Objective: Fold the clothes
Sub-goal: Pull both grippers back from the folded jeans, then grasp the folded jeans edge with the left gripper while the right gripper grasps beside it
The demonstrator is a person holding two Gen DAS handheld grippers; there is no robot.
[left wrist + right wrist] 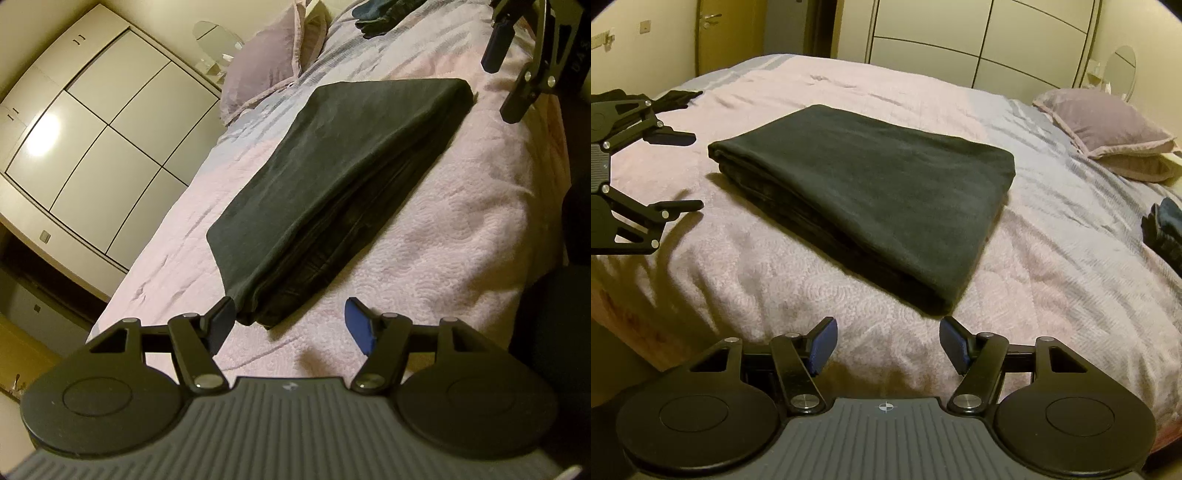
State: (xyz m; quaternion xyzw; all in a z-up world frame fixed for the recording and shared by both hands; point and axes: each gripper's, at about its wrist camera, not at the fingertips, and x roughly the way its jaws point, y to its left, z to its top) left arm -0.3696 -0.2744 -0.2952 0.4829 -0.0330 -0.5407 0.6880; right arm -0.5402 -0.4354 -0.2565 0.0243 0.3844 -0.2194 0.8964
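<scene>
Nearest us in the left wrist view is our left gripper [290,321], fingers spread wide with nothing between them. Its left pad [221,314] sits just beside the near corner of the garment [332,177], and we cannot tell whether it touches the cloth. In the right wrist view our right gripper [886,345] is likewise wide and empty, hovering over the bedspread [775,295] just short of the garment's [871,195] other near corner.

The garment is a dark, folded rectangle lying flat in the middle of the bed. From the left gripper its long axis runs away and to the right, toward the right gripper [517,70] seen at the far end. The layered open edges face the side of the bed where we stand; the smooth fold lies on the far side. Each gripper stands at one short end, so both are about equally near, the left perhaps a touch closer to its corner.

We judge the fold is well along; one more halving across the long axis may remain, and that would call for one gripper to carry its end over to the other.

Further off lie a pillow [1108,125], a dark heap [1167,229] of other clothes, and a wardrobe [92,140].
</scene>
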